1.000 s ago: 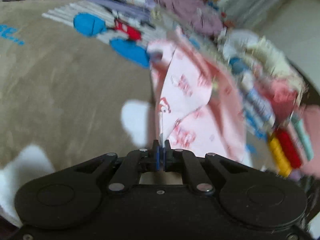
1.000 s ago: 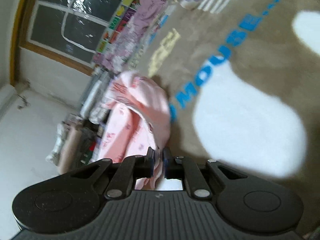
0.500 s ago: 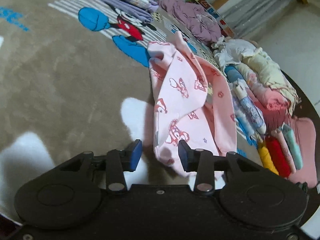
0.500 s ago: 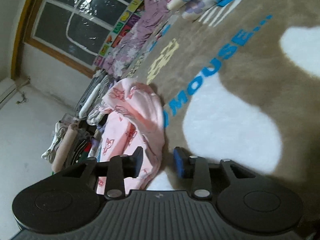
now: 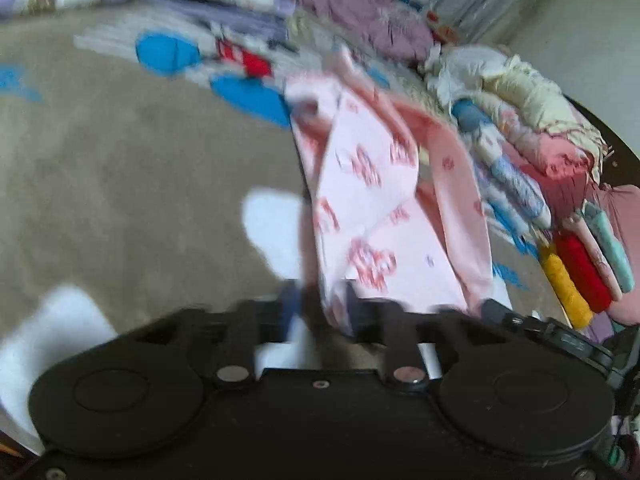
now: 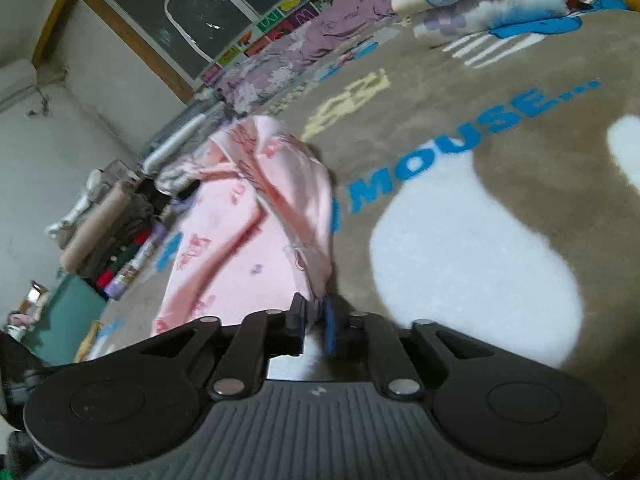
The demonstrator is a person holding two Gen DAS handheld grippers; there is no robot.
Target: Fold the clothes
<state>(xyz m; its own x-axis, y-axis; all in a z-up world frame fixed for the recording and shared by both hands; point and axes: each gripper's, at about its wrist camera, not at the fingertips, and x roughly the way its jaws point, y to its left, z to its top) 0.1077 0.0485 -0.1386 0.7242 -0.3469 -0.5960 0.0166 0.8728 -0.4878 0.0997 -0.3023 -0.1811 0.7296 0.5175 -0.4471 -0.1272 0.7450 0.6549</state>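
- The left wrist view is smeared by motion blur: the red print on the pink garment (image 5: pixel 384 216) cannot be read as any figure.
- The left claw (image 5: pixel 320 308) is blurred too; its jaws are opening, with the garment's lower edge between them, but whether the pads touch the cloth is unclear.
- The garment's bottom hem is hidden behind the left claw.
- In the right wrist view, the right claw (image 6: pixel 314 322) is closing around a corner of the garment (image 6: pixel 256 240); the corner itself is hidden between the pads.
- The blue lettering on the rug (image 6: pixel 520 184) is partly covered by the garment.
- The rolled clothes (image 5: pixel 568 280) at the right edge are partly cut off.
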